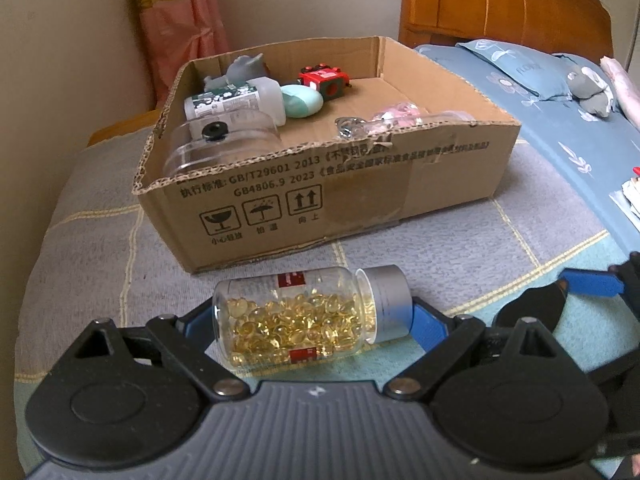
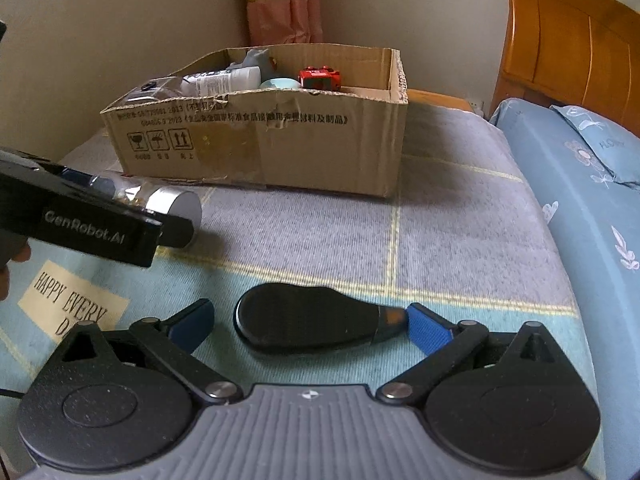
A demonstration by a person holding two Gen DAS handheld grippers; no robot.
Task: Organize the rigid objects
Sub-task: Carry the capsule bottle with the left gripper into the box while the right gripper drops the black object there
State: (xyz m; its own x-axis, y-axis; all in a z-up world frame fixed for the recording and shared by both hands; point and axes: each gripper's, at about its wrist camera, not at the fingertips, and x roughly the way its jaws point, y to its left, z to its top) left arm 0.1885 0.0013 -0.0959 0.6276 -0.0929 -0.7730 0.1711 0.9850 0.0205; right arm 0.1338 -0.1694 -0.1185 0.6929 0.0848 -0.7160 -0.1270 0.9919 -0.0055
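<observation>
Here, at the far left of the left wrist view, a grey checked blanket (image 1: 100, 240) is seen spread over the bed, and on it the cardboard box (image 1: 360, 184) is set, its printed side turned toward the camera. Inside the box, from left to right, a clear jar with a black knob (image 1: 220, 140), a white bottle with a green label (image 1: 236, 100), a grey figure (image 1: 244, 68), a mint oval case (image 1: 302, 101), a red toy (image 1: 324, 80) and a pink item in clear wrap (image 1: 396, 114) are seen. In front of the box, the capsule bottle (image 1: 296, 320) is laid on its side on the blanket, silver cap to the right. It is bracketed by the left gripper (image 1: 316, 320); the blue pads sit at its base and at its cap, but whether they press on it cannot be told.

In the right wrist view, the left gripper (image 2: 100, 220) is seen at the left edge with the bottle's silver cap (image 2: 180, 208) beside it. Further right, a black glasses-case-like object (image 2: 308, 326) is laid on the bed between the jaws of the right gripper (image 2: 308, 328). The jaws are spread; a gap is visible on the left side, while the right pad lies just beside the object's narrow end. At the far right, a blue floral pillow (image 2: 592, 148) and a wooden headboard (image 2: 572, 40) are seen.
</observation>
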